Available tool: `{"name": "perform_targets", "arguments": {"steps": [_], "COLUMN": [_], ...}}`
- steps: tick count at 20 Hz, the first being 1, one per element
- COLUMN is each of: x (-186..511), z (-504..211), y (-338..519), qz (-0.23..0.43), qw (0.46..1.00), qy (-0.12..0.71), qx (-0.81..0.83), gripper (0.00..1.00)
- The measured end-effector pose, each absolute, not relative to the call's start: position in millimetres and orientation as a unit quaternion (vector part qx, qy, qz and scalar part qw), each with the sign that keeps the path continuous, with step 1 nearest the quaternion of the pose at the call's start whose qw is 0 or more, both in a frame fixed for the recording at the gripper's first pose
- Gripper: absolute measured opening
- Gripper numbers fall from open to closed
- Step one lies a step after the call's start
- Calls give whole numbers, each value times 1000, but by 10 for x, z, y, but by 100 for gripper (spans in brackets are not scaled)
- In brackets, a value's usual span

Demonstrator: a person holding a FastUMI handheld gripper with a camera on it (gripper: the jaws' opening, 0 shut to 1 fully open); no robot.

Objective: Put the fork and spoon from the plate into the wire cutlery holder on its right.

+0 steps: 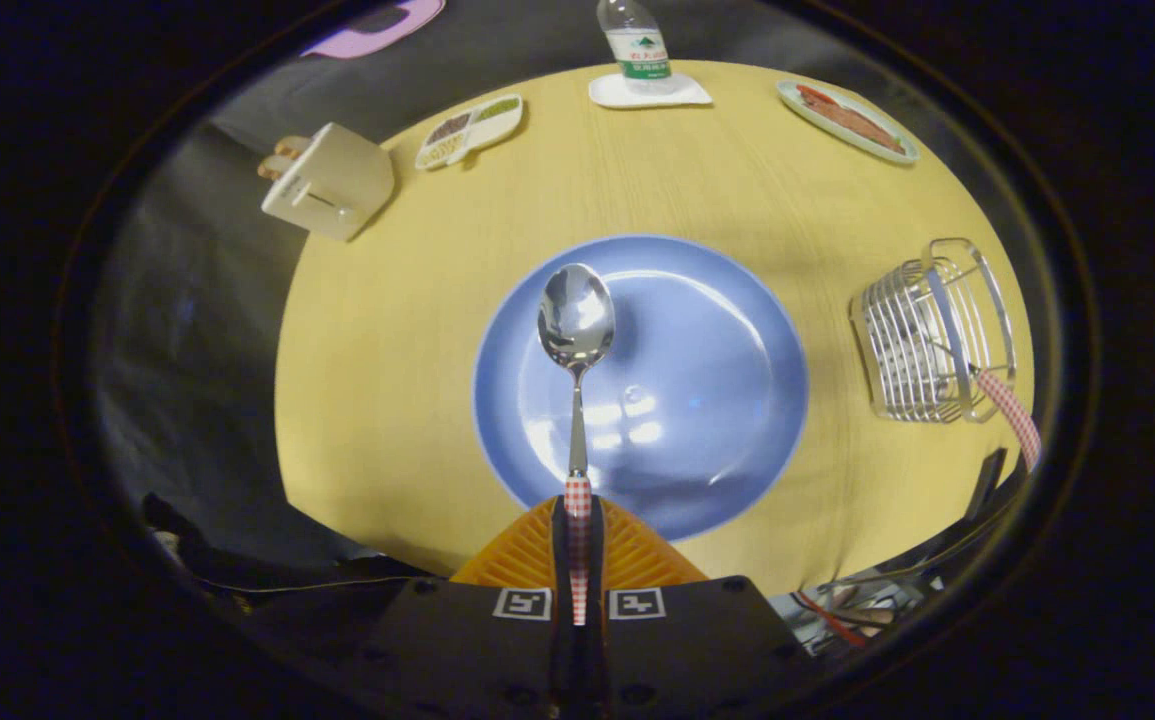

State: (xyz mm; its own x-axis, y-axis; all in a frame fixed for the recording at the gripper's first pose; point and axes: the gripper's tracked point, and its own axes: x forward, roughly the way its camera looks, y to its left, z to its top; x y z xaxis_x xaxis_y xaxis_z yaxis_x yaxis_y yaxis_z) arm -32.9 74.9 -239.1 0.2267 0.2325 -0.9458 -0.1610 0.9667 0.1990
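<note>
Spoon (576, 340) sits pinched by its red-and-white checked handle between the gripper's (577, 520) two fingers, which are pressed against the handle from either side. Its shaft runs straight out toward twelve o'clock, and the shiny bowl faces up over the blue plate (717, 400), a little to the nine o'clock side of the plate's centre. Whether the bowl touches the plate or hangs just above it cannot be told, though a faint shadow lies beside it.

No other cutlery lies on the plate, which rests on a round yellow table (397, 330) just ahead of the fingers. At about three o'clock from the plate, apart from it, stands the wire cutlery holder (922, 340). A second checked handle (1015, 415), matching the spoon's, leans out of the holder's near rim toward five o'clock; its working end is hidden inside the wires, so what kind of utensil it is cannot be seen.

Far across the table, at twelve o'clock, a clear water bottle (635, 45) stands on a white coaster (649, 92). Toward one o'clock lies an oval dish (847, 120) holding something reddish. Around eleven o'clock is a small divided tray (469, 130), and at ten o'clock, at the table's edge, a pale slotted block (329, 182).
</note>
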Motion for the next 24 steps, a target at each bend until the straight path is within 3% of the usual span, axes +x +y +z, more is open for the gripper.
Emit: {"name": "perform_targets", "arguments": {"steps": [4,8,15,19,24], "x": [-228,-110,66,227,274], "z": [-1795,-1399,-910,-908,-1065], "y": [766,189,-789,-1264,-1655], "qz": [132,89,28,8,17], "qw": [805,824,798,761,663], "qy": [572,560,601,641,727], "qx": [88,20,-36,-93,-178], "gripper": [7,7,7,7,7]}}
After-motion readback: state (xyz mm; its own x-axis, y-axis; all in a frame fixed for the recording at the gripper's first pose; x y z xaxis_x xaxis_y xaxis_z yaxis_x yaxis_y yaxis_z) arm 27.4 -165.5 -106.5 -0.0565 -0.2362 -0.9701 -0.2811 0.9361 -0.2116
